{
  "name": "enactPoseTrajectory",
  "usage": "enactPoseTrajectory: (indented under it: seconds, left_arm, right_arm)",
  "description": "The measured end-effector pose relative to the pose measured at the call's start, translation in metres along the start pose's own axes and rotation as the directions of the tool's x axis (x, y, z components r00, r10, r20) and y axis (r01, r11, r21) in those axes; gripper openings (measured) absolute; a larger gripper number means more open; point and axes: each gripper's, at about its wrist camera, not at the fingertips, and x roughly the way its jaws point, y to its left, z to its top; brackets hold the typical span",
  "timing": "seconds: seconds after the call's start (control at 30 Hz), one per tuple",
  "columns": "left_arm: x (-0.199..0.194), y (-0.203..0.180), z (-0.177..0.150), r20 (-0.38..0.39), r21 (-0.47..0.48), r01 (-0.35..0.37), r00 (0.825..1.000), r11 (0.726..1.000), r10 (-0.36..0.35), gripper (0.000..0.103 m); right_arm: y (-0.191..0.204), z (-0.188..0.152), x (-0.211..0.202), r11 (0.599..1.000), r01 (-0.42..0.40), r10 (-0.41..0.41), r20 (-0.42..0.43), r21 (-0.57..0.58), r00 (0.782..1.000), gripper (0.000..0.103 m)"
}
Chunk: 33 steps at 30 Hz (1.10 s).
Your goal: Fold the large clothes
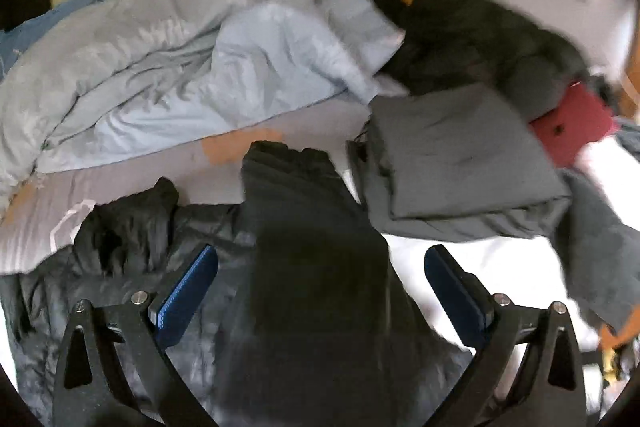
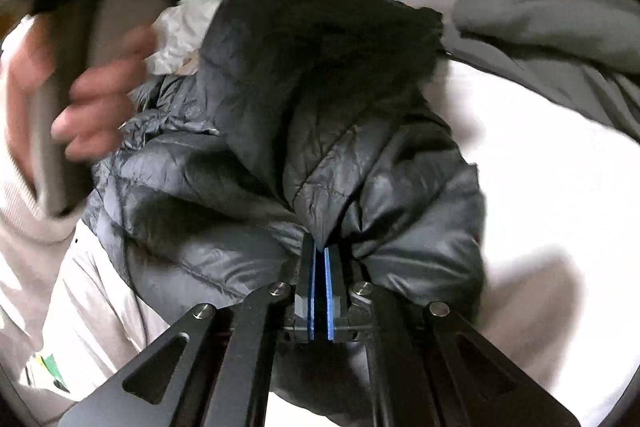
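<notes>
A dark grey quilted puffer jacket (image 2: 320, 131) lies crumpled on the white bed. My right gripper (image 2: 320, 251) is shut on a fold of its fabric near the lower edge, blue pads pressed together on the cloth. A sleeve of the jacket (image 1: 312, 227) lies folded across its body in the left wrist view, running away from me. My left gripper (image 1: 320, 267) hovers above that sleeve with its jaws wide open and nothing between the blue pads (image 1: 188, 291). The jacket's collar (image 1: 128, 219) bunches up at the left.
A folded grey garment (image 1: 456, 155) lies to the right on the white sheet (image 1: 480, 259). A light blue duvet (image 1: 200, 67) is heaped behind, with a dark pile (image 1: 480, 43) and a red item (image 1: 568, 123) at the back right. A person's hand (image 2: 96, 107) blurs at left.
</notes>
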Motion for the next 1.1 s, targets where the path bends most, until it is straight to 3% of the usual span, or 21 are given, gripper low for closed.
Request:
enactPoseTrajectory:
  seconds: [0.07, 0.13, 0.17, 0.2, 0.23, 0.27, 0.33, 0.37, 0.43, 0.5, 0.6, 0.67, 0.73, 0.77, 0.83, 0.9, 0.97, 1.0, 1.07, 1.1]
  left_arm:
    - [0.032, -0.009, 0.009, -0.078, 0.027, -0.063, 0.995, 0.998, 0.065, 0.103]
    - [0.063, -0.013, 0.008, -0.162, 0.034, -0.124, 0.979, 0.992, 0.128, 0.102]
    - [0.075, -0.013, 0.003, -0.183, 0.031, -0.126, 0.975, 0.992, 0.129, 0.098]
    - [0.082, -0.013, -0.001, -0.187, 0.031, -0.106, 0.976, 0.994, 0.110, 0.092]
    - [0.086, -0.013, -0.007, -0.187, 0.036, -0.086, 0.978, 0.996, 0.091, 0.074]
    - [0.088, -0.013, -0.012, -0.184, 0.049, -0.073, 0.980, 0.996, 0.080, 0.049]
    - [0.083, -0.011, -0.020, -0.149, 0.058, -0.039, 0.988, 0.998, 0.047, 0.023]
    - [0.072, -0.009, -0.023, -0.095, 0.061, -0.017, 0.995, 0.998, 0.023, 0.016]
    - [0.043, -0.007, -0.027, 0.016, 0.090, 0.003, 1.000, 0.996, -0.005, 0.012]
    - [0.003, -0.010, -0.034, 0.134, 0.150, 0.010, 0.991, 0.989, -0.030, 0.009]
    - [-0.057, -0.009, -0.049, 0.249, 0.256, 0.048, 0.962, 0.965, -0.113, 0.008]
    - [-0.090, -0.005, -0.065, 0.283, 0.344, 0.095, 0.938, 0.934, -0.199, 0.008]
    - [-0.113, 0.003, -0.086, 0.308, 0.426, 0.090, 0.921, 0.900, -0.238, 0.008]
    - [-0.119, 0.009, -0.099, 0.312, 0.459, 0.074, 0.920, 0.885, -0.239, 0.010]
    - [-0.120, 0.021, -0.118, 0.296, 0.481, 0.043, 0.932, 0.876, -0.209, 0.012]
    - [-0.116, 0.037, -0.130, 0.271, 0.438, 0.009, 0.952, 0.899, -0.141, 0.013]
    - [-0.116, 0.054, -0.144, 0.259, 0.386, -0.011, 0.961, 0.922, -0.096, 0.029]
    - [-0.119, 0.060, -0.151, 0.266, 0.370, -0.013, 0.960, 0.929, -0.093, 0.036]
    - [-0.127, 0.071, -0.162, 0.304, 0.326, -0.042, 0.951, 0.944, -0.062, 0.067]
    - [-0.130, 0.076, -0.166, 0.321, 0.306, -0.051, 0.946, 0.951, -0.052, 0.071]
  right_arm:
    - [-0.002, 0.002, -0.010, 1.000, 0.009, -0.008, 0.034, -0.014, 0.999, 0.004]
    - [-0.004, 0.005, -0.026, 0.996, 0.073, -0.068, 0.098, -0.053, 0.993, 0.008]
    - [-0.004, 0.006, -0.029, 0.993, 0.100, -0.093, 0.116, -0.057, 0.989, 0.012]
    - [-0.009, 0.010, -0.038, 0.991, 0.131, -0.123, 0.145, -0.043, 0.982, 0.025]
    - [-0.013, 0.012, -0.043, 0.991, 0.134, -0.129, 0.158, -0.025, 0.979, 0.038]
    - [-0.020, 0.014, -0.049, 0.991, 0.133, -0.133, 0.176, 0.008, 0.975, 0.042]
    - [-0.032, 0.020, -0.060, 0.987, 0.143, -0.155, 0.212, 0.071, 0.965, 0.044]
    - [-0.036, 0.021, -0.062, 0.982, 0.163, -0.180, 0.222, 0.093, 0.958, 0.044]
    - [-0.044, 0.028, -0.069, 0.969, 0.213, -0.238, 0.245, 0.125, 0.940, 0.044]
    - [-0.046, 0.032, -0.076, 0.956, 0.258, -0.286, 0.264, 0.136, 0.921, 0.044]
    - [-0.051, 0.040, -0.086, 0.947, 0.277, -0.314, 0.292, 0.162, 0.903, 0.044]
    - [-0.051, 0.047, -0.088, 0.946, 0.268, -0.313, 0.304, 0.183, 0.900, 0.044]
    - [-0.049, 0.052, -0.085, 0.945, 0.257, -0.311, 0.313, 0.202, 0.897, 0.044]
    - [-0.046, 0.053, -0.085, 0.947, 0.246, -0.301, 0.314, 0.204, 0.900, 0.044]
    - [-0.039, 0.059, -0.080, 0.958, 0.206, -0.261, 0.313, 0.199, 0.913, 0.044]
    - [-0.023, 0.066, -0.065, 0.971, 0.169, -0.215, 0.300, 0.171, 0.929, 0.044]
    - [-0.003, 0.068, -0.049, 0.980, 0.150, -0.182, 0.280, 0.132, 0.943, 0.044]
    - [0.006, 0.068, -0.041, 0.983, 0.148, -0.173, 0.265, 0.111, 0.949, 0.044]
    - [0.026, 0.067, -0.022, 0.988, 0.147, -0.156, 0.229, 0.057, 0.961, 0.044]
    - [0.037, 0.067, -0.013, 0.989, 0.146, -0.149, 0.216, 0.030, 0.965, 0.044]
